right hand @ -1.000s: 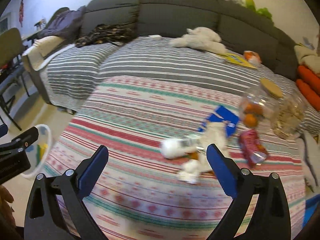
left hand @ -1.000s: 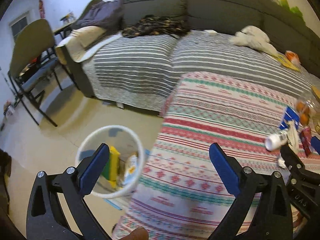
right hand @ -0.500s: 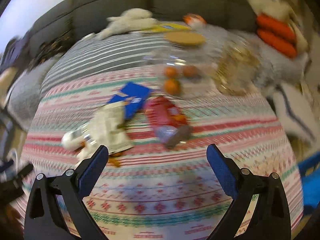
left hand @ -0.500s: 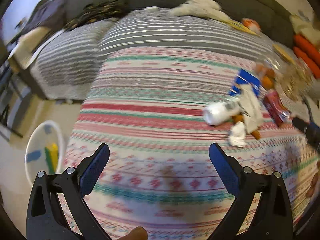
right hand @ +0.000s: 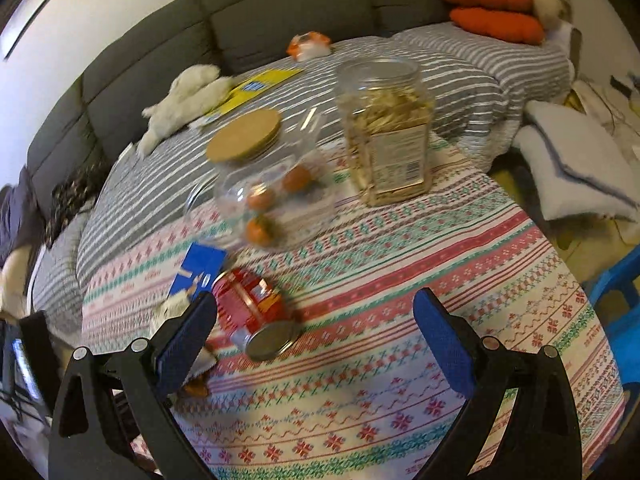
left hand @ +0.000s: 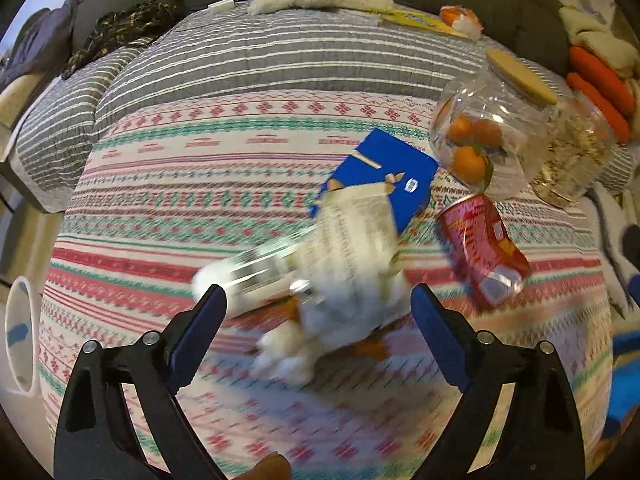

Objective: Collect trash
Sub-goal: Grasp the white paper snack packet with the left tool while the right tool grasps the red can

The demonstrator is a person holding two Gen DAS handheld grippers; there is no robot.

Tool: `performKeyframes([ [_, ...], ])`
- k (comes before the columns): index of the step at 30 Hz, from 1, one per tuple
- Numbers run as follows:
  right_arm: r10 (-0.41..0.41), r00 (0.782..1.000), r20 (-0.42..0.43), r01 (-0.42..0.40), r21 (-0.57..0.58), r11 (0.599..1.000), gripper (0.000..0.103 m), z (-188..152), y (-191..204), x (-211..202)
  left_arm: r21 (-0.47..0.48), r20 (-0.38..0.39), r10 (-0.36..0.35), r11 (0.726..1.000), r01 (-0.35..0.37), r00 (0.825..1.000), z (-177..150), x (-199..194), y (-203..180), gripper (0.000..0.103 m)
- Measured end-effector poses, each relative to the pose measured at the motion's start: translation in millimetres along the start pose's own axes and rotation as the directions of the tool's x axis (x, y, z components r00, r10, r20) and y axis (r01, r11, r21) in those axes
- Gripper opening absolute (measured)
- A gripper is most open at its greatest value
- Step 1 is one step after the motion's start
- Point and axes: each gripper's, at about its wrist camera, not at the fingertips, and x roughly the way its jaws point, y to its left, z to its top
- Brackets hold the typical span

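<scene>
A pile of trash lies on the patterned tablecloth (left hand: 200, 184): a crumpled white paper wrapper (left hand: 352, 256), a white plastic bottle (left hand: 248, 276) on its side, a blue carton (left hand: 384, 176) and a red can (left hand: 484, 252) on its side. My left gripper (left hand: 316, 308) is open, just in front of the white wrapper and bottle. My right gripper (right hand: 316, 316) is open above the cloth, with the red can (right hand: 252, 312) by its left finger. The blue carton (right hand: 198, 272) shows behind the can.
A clear jar with oranges (left hand: 476, 140) and a jar of snacks (right hand: 384, 136) stand behind the trash. A white bin (left hand: 18, 340) stands on the floor at far left. A striped sofa bed (left hand: 280, 56) lies beyond. A blue stool (right hand: 620, 300) is at right.
My left gripper swung from over the white bin to the trash pile on the cloth. My right gripper moved right and forward, toward the red can and jars.
</scene>
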Motion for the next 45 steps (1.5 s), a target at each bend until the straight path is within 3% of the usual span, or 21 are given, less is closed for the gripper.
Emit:
performKeyframes([
  [3,-0.010,1.000,-0.003,0.010,0.025,1.000,0.096,8,-9,5,0.019,0.001,0.076,0.997,-0.076,0.997,8,12,-21,0.082],
  [7,-0.026,0.999,-0.029,0.027,0.024,0.999,0.096,12,-14,17,0.085,0.029,0.214,0.973,-0.216,0.976,10,27,-39,0.062],
  [8,-0.026,0.999,-0.043,0.026,0.015,1.000,0.096,12,-13,22,0.097,0.040,0.212,0.972,-0.215,0.976,10,27,-40,0.058],
  [10,-0.026,0.997,-0.066,0.026,-0.001,1.000,0.096,11,-10,31,0.100,0.058,0.166,0.980,-0.172,0.984,7,18,-36,0.040],
  [13,-0.029,0.994,-0.103,0.024,-0.047,0.999,0.096,7,1,49,0.093,0.085,0.105,0.989,-0.113,0.991,-1,-3,-21,0.031],
  [21,-0.005,0.986,-0.169,-0.030,-0.201,0.979,0.096,-15,42,86,0.080,0.165,0.017,0.996,-0.031,0.986,-37,-69,56,0.029],
  [26,0.002,0.976,-0.218,-0.054,-0.234,0.971,0.096,-24,52,114,0.023,0.174,-0.021,1.000,0.018,0.985,-63,-81,95,0.029],
  [28,0.025,0.970,-0.241,-0.081,-0.228,0.970,0.087,-27,51,121,-0.003,0.166,-0.043,0.999,0.044,0.985,-64,-77,104,0.029],
  [29,0.027,0.971,-0.236,-0.085,-0.241,0.967,0.075,-28,52,122,-0.005,0.163,-0.051,0.999,0.052,0.985,-62,-76,106,0.029],
  [30,0.005,0.976,-0.217,-0.066,-0.271,0.960,0.055,-30,56,120,-0.005,0.166,-0.051,0.999,0.052,0.985,-61,-75,107,0.029],
  [31,0.000,0.977,-0.213,-0.063,-0.286,0.956,0.045,-30,58,119,-0.005,0.175,-0.045,0.999,0.047,0.984,-58,-75,109,0.029],
  [39,0.083,0.964,-0.254,-0.147,-0.244,0.959,0.044,-38,57,104,-0.058,0.187,-0.054,0.996,0.066,0.981,-53,-84,130,0.029],
  [45,0.135,0.965,-0.223,-0.195,-0.275,0.941,0.044,-40,75,80,-0.064,0.222,-0.053,0.996,0.069,0.974,-51,-97,138,0.029],
])
